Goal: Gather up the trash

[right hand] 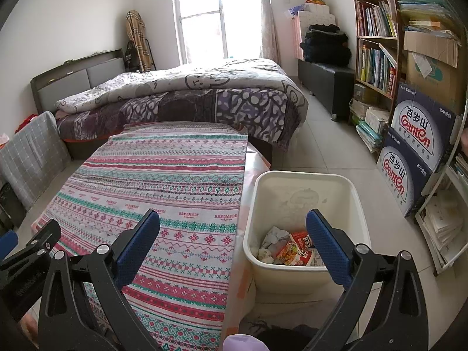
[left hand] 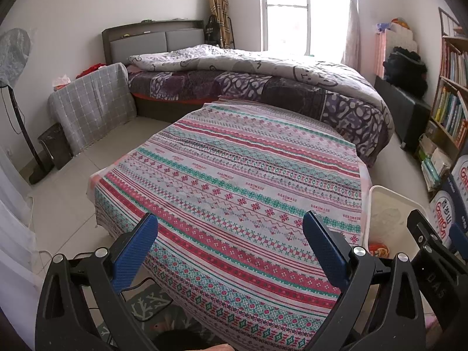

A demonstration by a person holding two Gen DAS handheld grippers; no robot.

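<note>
**K:** Beside the table's right edge: white bin [right hand: 304, 222] on the floor tiles, touching or nearly touching the hanging cloth. Trash is in it — red printed wrapper [right hand: 295, 248] plus crumpled white paper [right hand: 270, 241], all at the bottom.

**M:** Table state?

**K:** Patterned tablecloth [left hand: 234, 181], red/teal bands, "HANDMADE" print. No loose items visible on it from either wrist cam.

**M:** Grippers?

**K:** Left gripper [left hand: 229, 244] spread wide, blue pads apart, nothing between them. It sits above the near end of the table. Right gripper [right hand: 232, 241] same: released, empty, straddling the table edge and the bin's near-left rim. Its right finger overlaps part of the wrapper in view, can't tell depth, but no contact evident.

**M:** Do they see each other?

**K:** Yes. Right gripper body shows at the right edge of the left cam, left one at the left edge of the right cam. Side by side, apart.

**M:** Surroundings?

**K:** Bed [right hand: 187, 93] with rumpled duvet just beyond the table's far end. Bookshelf [right hand: 377, 44] on the right wall, two water cartons [right hand: 415, 149] stacked below it, near the bin but not touching.
</note>
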